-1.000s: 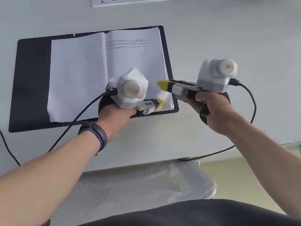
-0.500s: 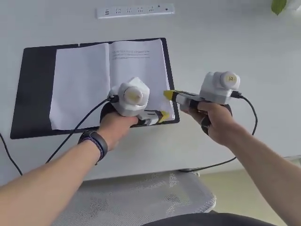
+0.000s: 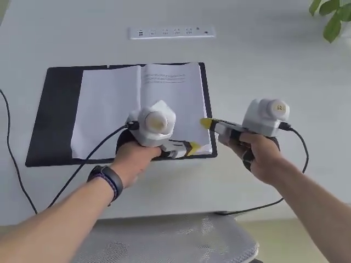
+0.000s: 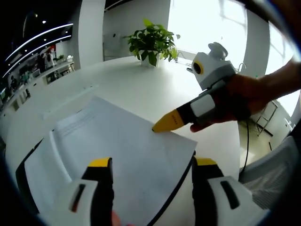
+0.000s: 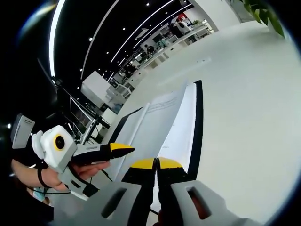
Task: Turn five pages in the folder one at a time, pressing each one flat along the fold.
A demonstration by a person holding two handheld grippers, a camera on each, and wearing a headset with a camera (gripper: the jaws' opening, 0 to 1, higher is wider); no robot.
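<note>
Black folder (image 3: 57,112) lies open (white pages (image 3: 140,104) flat).

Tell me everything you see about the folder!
The folder has a black cover and lies open, flat on the white table. Its white pages look like paper; the right one has a few printed lines on top. The open left tool straddles its near right corner; the shut right tool reaches the right edge.

Your folder (image 3: 55,115) lies open on the table (image 3: 263,71), the power strip (image 3: 172,33) behind it, the plant (image 3: 332,16) far right. Your left gripper (image 3: 187,148) sits over its near right corner, your right gripper (image 3: 207,123) just beside.
</note>
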